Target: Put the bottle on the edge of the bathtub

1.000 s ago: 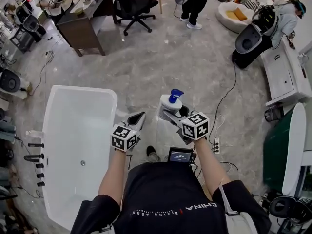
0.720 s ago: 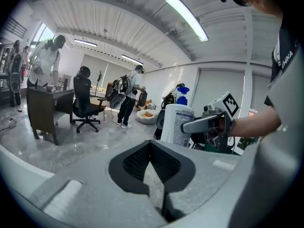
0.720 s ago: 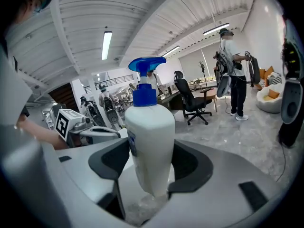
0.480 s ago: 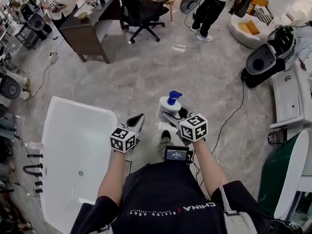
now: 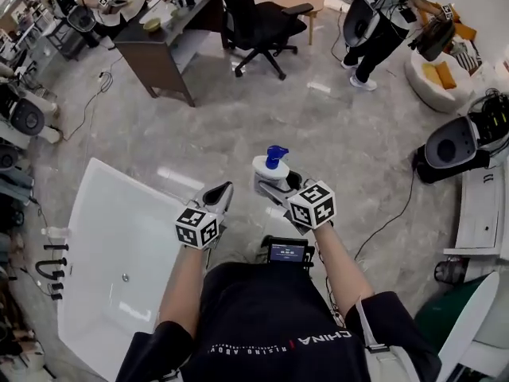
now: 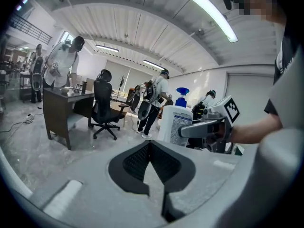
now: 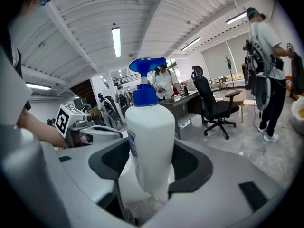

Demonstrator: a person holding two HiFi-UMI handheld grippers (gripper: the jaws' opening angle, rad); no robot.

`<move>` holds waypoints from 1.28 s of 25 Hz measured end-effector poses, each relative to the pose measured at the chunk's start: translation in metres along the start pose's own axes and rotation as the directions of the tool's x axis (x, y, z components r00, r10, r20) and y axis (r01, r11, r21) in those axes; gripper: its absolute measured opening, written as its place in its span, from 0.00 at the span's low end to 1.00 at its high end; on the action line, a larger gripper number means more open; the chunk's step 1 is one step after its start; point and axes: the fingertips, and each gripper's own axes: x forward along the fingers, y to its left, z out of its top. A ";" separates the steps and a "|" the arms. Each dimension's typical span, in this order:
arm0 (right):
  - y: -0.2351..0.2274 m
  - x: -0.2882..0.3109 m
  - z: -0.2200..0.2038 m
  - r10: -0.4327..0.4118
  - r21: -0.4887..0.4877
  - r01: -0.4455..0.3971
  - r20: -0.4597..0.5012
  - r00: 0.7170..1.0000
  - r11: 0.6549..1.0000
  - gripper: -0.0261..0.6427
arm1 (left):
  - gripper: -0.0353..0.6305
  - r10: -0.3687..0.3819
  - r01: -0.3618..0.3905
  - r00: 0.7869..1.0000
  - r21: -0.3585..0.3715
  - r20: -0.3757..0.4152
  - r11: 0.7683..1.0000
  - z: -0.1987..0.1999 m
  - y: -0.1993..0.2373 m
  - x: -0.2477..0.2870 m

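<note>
At the left of the head view, the white bathtub [image 5: 111, 237] stands on the grey marble floor [image 5: 238, 110]. Just right of its far corner, the left gripper [image 5: 224, 189] hangs with its jaws pressed together and nothing between them. Further right, the bottle [image 5: 269, 168], white with a blue pump top, is held upright above the floor, apart from the tub and not over its edge. The right gripper [image 5: 272, 185] is clamped on the bottle's lower body from both sides. Beyond them, a black office chair [image 5: 258, 18] stands on the floor.
</note>
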 end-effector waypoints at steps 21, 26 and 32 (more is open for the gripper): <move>0.002 0.337 0.152 0.371 -0.173 -0.410 -0.219 0.902 0.895 0.45 | 0.07 0.441 -0.407 0.890 -0.239 0.111 0.882 0.073 0.330 -0.025; 0.031 0.410 0.177 0.456 -0.187 -0.512 -0.274 0.847 0.838 0.45 | 0.07 0.556 -0.505 0.821 -0.286 0.132 0.814 0.086 0.395 -0.064; 0.077 0.484 0.193 0.547 -0.193 -0.628 -0.346 0.762 0.754 0.45 | 0.07 0.648 -0.578 0.750 -0.345 0.133 0.739 0.087 0.450 -0.103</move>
